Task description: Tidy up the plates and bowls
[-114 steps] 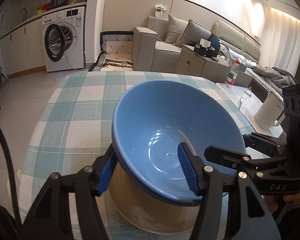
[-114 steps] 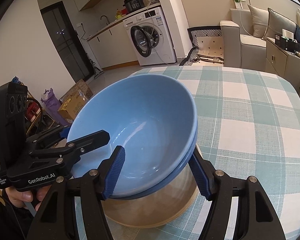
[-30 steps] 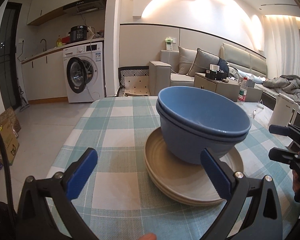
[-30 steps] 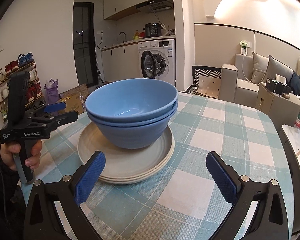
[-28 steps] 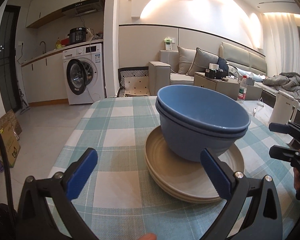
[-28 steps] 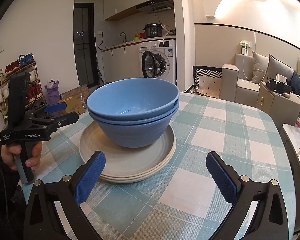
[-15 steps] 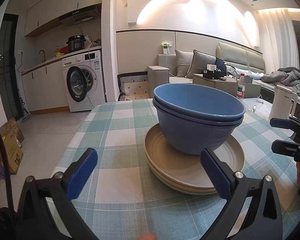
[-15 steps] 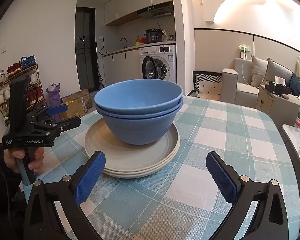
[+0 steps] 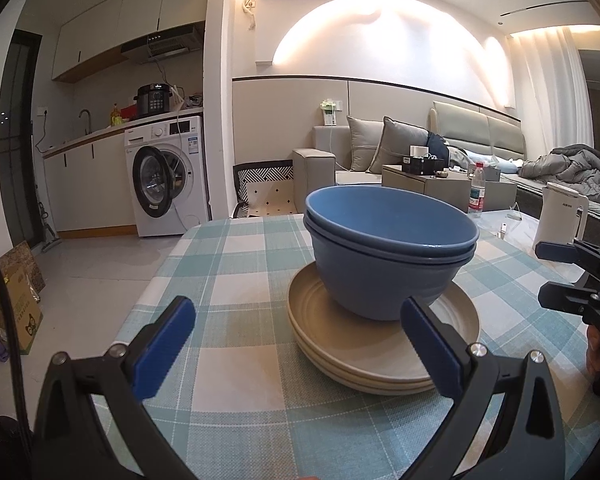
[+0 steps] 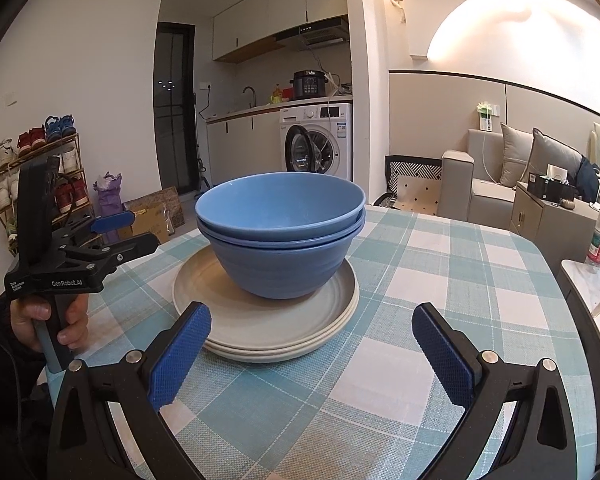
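Two blue bowls (image 9: 388,252) (image 10: 280,236) sit nested, upright, on a stack of beige plates (image 9: 384,348) (image 10: 268,320) in the middle of the checked tablecloth (image 9: 228,280) (image 10: 440,280). My left gripper (image 9: 300,344) is open, low over the near table edge, with the stack a short way ahead of its blue pads. My right gripper (image 10: 320,356) is open too, facing the stack from the other side. Each gripper shows in the other's view: the right gripper (image 9: 568,276) at the right edge, the left gripper (image 10: 112,236) held in a hand (image 10: 56,316) at the left.
A white kettle (image 9: 560,216) and a water bottle (image 9: 476,194) stand on a side surface to the right of the table. Beyond the table are a washing machine (image 9: 164,176), a sofa (image 9: 380,152), a low cabinet (image 10: 540,208), cardboard boxes (image 10: 152,212) and a shoe rack (image 10: 32,168).
Both grippers let go of the bowls and drew back; over the last second they sank lower and tilted up, so the stack now appears farther off and the ceiling shows.
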`<action>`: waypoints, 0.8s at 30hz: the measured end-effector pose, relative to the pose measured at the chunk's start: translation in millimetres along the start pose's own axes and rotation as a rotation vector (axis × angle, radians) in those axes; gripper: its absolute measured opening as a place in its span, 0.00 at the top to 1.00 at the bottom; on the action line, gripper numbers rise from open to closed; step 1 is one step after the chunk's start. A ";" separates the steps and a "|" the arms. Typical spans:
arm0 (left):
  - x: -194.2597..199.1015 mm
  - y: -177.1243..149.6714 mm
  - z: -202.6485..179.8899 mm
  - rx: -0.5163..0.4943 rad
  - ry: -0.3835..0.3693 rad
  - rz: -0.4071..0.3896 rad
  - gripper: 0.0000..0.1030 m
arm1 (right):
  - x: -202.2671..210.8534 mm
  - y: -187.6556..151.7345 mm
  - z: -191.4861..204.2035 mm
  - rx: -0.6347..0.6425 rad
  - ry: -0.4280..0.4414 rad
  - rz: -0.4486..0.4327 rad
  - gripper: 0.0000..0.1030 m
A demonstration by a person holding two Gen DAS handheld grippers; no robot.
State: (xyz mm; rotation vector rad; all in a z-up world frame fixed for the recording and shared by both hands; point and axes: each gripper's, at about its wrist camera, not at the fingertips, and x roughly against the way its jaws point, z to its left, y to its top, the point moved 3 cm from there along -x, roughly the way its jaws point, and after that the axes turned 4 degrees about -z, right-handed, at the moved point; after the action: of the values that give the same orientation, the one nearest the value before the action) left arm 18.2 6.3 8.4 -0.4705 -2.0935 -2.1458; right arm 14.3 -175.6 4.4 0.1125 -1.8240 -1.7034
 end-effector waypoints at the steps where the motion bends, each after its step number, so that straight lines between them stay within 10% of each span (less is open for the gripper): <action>1: -0.1 0.0 0.2 0.003 0.001 0.003 0.00 | 0.7 -0.2 0.0 -0.001 0.002 -0.002 0.01; 24: 3.3 2.1 3.6 0.017 0.017 -0.005 0.00 | 1.1 -0.6 0.8 0.001 0.009 0.004 0.01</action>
State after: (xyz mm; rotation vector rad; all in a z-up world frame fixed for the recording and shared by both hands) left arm 16.2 10.2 11.5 -0.4447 -2.1043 -2.1249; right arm 12.9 -175.4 4.2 0.1164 -1.8175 -1.6967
